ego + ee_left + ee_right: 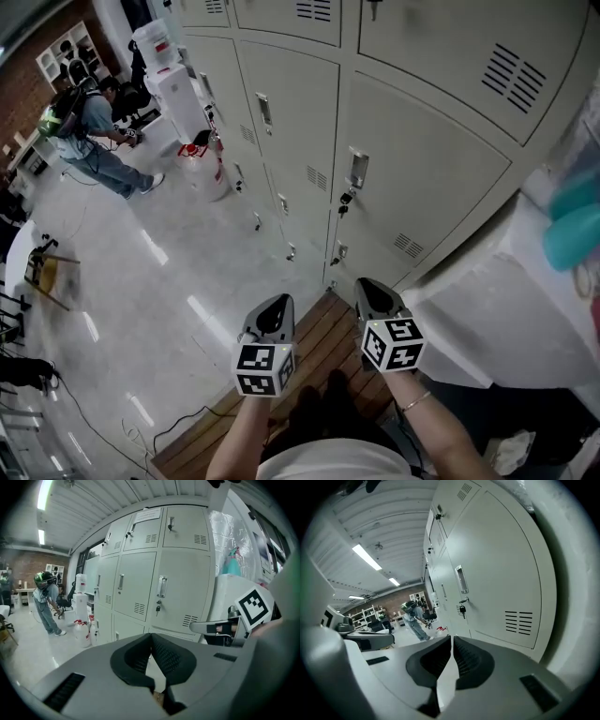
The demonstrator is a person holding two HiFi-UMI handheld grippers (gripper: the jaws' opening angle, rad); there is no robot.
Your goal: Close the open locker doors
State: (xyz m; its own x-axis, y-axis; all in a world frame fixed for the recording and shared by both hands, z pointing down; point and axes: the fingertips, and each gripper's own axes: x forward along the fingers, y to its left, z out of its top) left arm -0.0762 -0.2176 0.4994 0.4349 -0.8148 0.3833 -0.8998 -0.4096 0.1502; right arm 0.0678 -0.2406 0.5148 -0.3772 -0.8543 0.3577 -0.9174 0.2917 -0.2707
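A bank of pale grey lockers (pixel 309 112) stands ahead, and every door I can see lies flush with its frame. The nearest door (pixel 422 178) has a metal handle (pixel 357 169) with a key (pixel 343 202) hanging under it; the same door (pixel 176 592) fills the left gripper view, and the door (pixel 501 588) rises close beside me in the right gripper view. My left gripper (pixel 272 314) (pixel 151 635) is shut with nothing in it. My right gripper (pixel 375 295) (pixel 453 639) hangs short of the door, its jaws almost together and empty.
A person (pixel 89 131) with a green helmet bends over at the far left near a water dispenser (pixel 178 94) and bottles (pixel 211 169). I stand on a wooden platform (pixel 319 347). A white wrapped bulk (pixel 506 300) is at my right. A cable (pixel 178 427) lies on the floor.
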